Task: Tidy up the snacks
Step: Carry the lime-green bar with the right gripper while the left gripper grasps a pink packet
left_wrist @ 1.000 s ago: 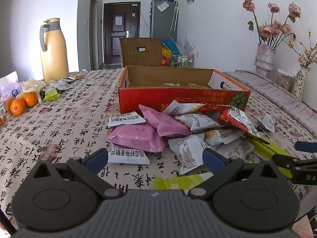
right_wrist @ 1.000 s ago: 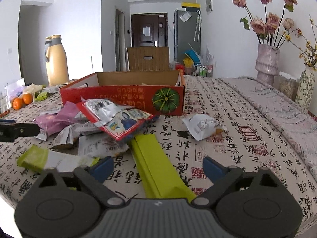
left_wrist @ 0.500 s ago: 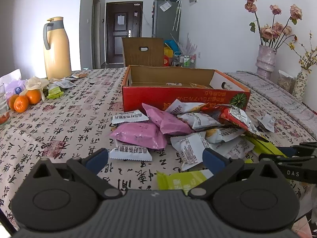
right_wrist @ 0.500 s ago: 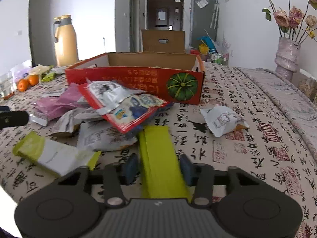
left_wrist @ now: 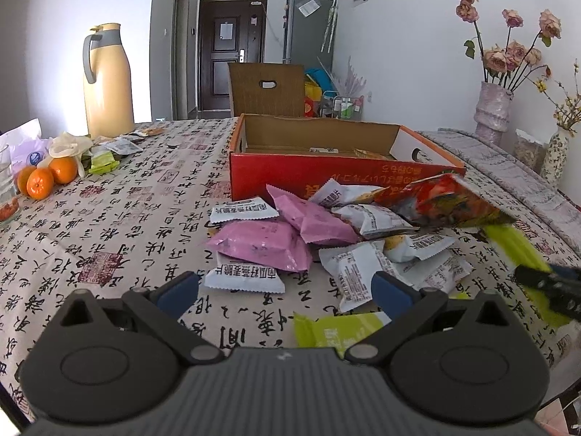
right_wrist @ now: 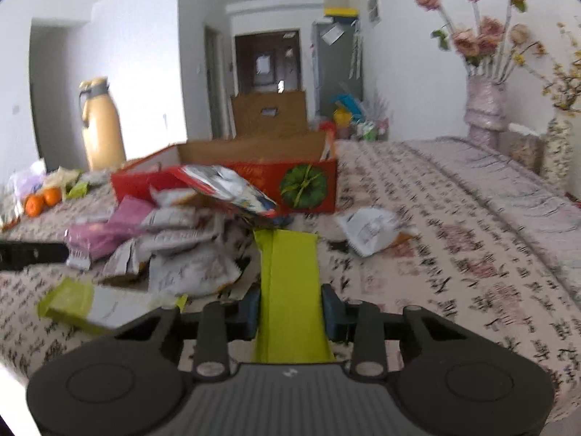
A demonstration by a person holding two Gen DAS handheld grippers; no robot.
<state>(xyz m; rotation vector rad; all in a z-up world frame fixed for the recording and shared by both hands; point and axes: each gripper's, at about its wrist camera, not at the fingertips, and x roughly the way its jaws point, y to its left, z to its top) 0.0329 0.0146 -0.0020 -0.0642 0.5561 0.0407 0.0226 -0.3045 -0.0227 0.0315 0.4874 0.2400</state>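
Plainly, the right gripper point(right_wrist: 290, 310) was closing, its blue pads pressed on the two long edges of a lime-green snack box point(right_wrist: 290, 276) that lay lengthwise between them, its far end tucked under a red foil packet point(right_wrist: 232, 189); no writing on the box could be read; the left gripper point(left_wrist: 287, 287) stood with jaws spread wide and nothing between them, near a heap of snack packets on the tablecloth point(left_wrist: 109, 225), which was printed all over with black brush characters and red seal stamps; in that heap lay two pink packets point(left_wrist: 261, 243), unmarked as far as could be seen, and several white sachets point(left_wrist: 244, 275) bearing a line of Chinese characters, too small to make out with certainty; a green-and-white bar wrapper point(left_wrist: 337, 330) lay nearest the left gripper; beyond the heap stood the open red carton point(left_wrist: 290, 178), with yellow lettering upside down on its near wall and a green pumpkin picture point(right_wrist: 304, 185) on its right end; far left sat oranges point(left_wrist: 47, 178) and a tan thermos jug point(left_wrist: 107, 80).
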